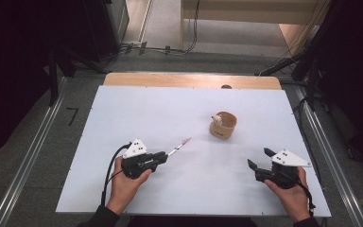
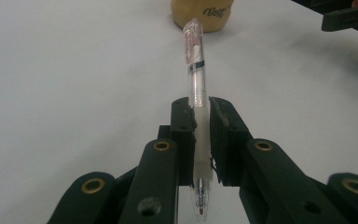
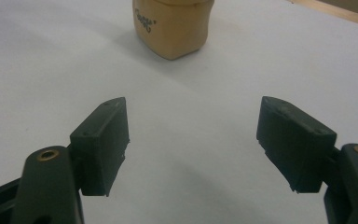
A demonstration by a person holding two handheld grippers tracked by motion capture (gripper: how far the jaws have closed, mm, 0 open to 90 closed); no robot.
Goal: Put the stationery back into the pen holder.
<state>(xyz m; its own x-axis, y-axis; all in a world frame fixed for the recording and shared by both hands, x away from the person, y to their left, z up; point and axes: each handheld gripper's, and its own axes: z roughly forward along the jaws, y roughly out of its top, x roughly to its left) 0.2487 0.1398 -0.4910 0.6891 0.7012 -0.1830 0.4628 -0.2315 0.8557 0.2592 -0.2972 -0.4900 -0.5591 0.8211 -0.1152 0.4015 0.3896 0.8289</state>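
A clear pen [image 2: 196, 70] with a reddish cap end sticks out from my left gripper [image 2: 202, 109], whose jaws are shut on its white grip section. In the high view the pen [image 1: 178, 146] points toward the tan cup [image 1: 223, 125] from the left gripper [image 1: 162, 157] at the table's near left. The cup [image 2: 201, 13] stands just beyond the pen's far end. My right gripper [image 1: 259, 159] rests at the near right, open and with nothing between its jaws. The cup [image 3: 172, 25] stands ahead of the right gripper [image 3: 193, 140].
The white table top [image 1: 142, 113] has a wooden strip [image 1: 191, 80] along its far edge. Black stands and cables [image 1: 156, 47] crowd the floor beyond and beside the table. A metal rail [image 1: 28, 156] runs along the left side.
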